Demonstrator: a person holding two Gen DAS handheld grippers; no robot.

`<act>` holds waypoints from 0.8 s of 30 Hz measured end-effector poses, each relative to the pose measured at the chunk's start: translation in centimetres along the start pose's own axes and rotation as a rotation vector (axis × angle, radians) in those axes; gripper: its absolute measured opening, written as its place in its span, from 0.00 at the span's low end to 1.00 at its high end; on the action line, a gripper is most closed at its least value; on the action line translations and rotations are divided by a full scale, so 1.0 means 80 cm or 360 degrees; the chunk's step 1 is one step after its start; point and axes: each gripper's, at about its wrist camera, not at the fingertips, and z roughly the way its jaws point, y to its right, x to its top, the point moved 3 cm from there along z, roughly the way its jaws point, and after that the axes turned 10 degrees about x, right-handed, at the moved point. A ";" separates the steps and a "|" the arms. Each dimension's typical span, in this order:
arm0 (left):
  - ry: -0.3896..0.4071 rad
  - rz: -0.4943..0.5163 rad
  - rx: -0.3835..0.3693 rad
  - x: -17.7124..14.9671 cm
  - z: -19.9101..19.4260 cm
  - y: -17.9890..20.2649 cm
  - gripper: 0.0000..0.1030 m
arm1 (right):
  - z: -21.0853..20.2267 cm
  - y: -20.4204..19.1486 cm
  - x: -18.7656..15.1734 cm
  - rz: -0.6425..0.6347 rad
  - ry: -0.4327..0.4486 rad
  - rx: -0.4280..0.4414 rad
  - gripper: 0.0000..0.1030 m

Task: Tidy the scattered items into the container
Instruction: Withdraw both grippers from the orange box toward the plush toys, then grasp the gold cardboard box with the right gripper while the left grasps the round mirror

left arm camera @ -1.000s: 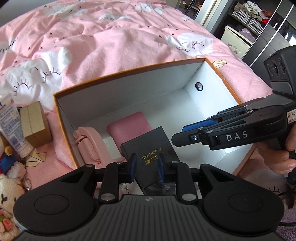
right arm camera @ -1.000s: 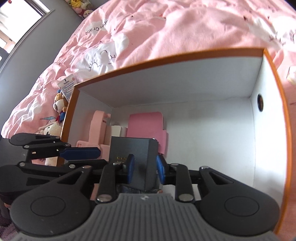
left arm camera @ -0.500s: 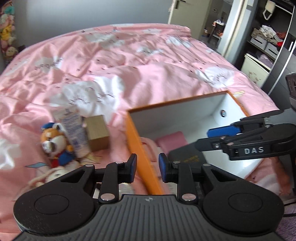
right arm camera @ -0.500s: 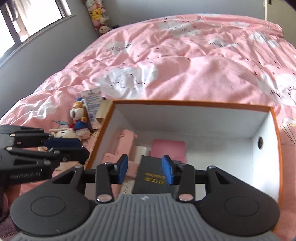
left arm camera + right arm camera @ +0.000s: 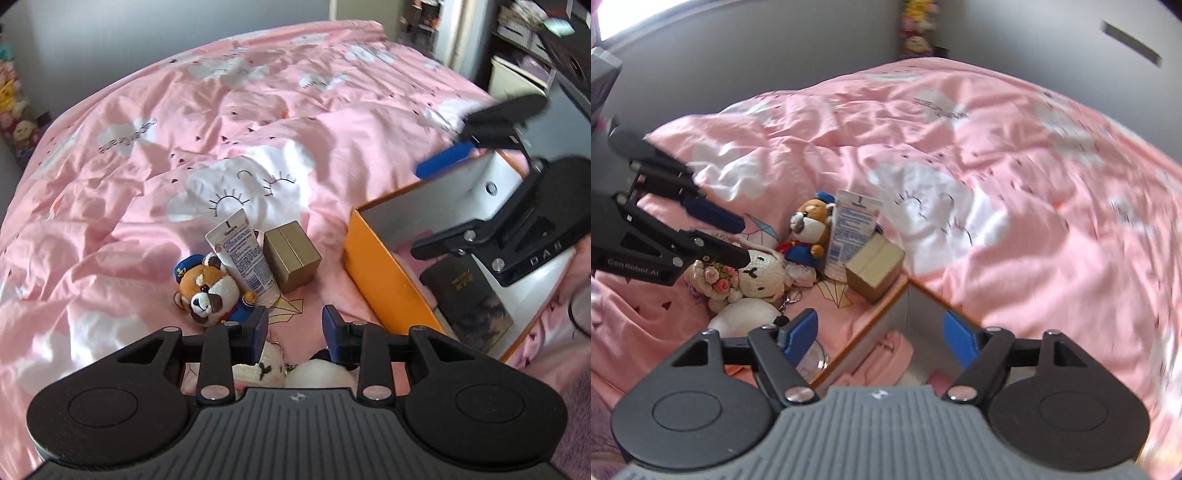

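Already the black box (image 5: 466, 291) lies inside the container (image 5: 388, 280); both grippers' fingers, just widened, hold nothing, while toys and tube (image 5: 245, 254) await on the bed (image 5: 258, 122).

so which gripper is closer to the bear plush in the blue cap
Left. The left gripper hangs open just short of the bear plush; the right gripper, open too, sits over the box corner.

Soft daylight, fisheye bend, motion blur at the right edges

The pink duvet (image 5: 258, 147) is lit evenly, with gentle shadows laid in its folds — a bright window (image 5: 613, 14) is caught at the right wrist view's top left corner. Straight lines are bowed near the borders, and the right claw (image 5: 443, 206) is smeared by motion.
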 end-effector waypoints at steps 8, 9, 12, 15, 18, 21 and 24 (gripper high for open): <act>-0.0025 0.0496 -0.0296 -0.001 0.030 0.030 0.50 | 0.049 0.010 0.049 -0.0490 -0.0217 0.0062 0.81; -0.0039 0.0539 -0.0314 -0.001 0.036 0.033 0.50 | 0.058 0.013 0.053 -0.0537 -0.0257 0.0084 0.81; -0.0086 0.0623 -0.0335 0.004 0.054 0.036 0.50 | 0.083 0.019 0.061 -0.0651 -0.0367 0.0170 0.81; -0.0117 0.0634 -0.0324 0.016 0.075 0.027 0.50 | 0.109 0.023 0.066 -0.0725 -0.0465 0.0252 0.81; -0.0152 0.0596 -0.0335 0.028 0.097 0.014 0.50 | 0.135 0.027 0.066 -0.0821 -0.0524 0.0308 0.81; -0.0183 0.0577 -0.0341 0.034 0.117 0.005 0.50 | 0.157 0.032 0.065 -0.0885 -0.0564 0.0378 0.81; -0.0216 0.0563 -0.0366 0.038 0.134 -0.001 0.50 | 0.176 0.037 0.064 -0.0914 -0.0588 0.0441 0.81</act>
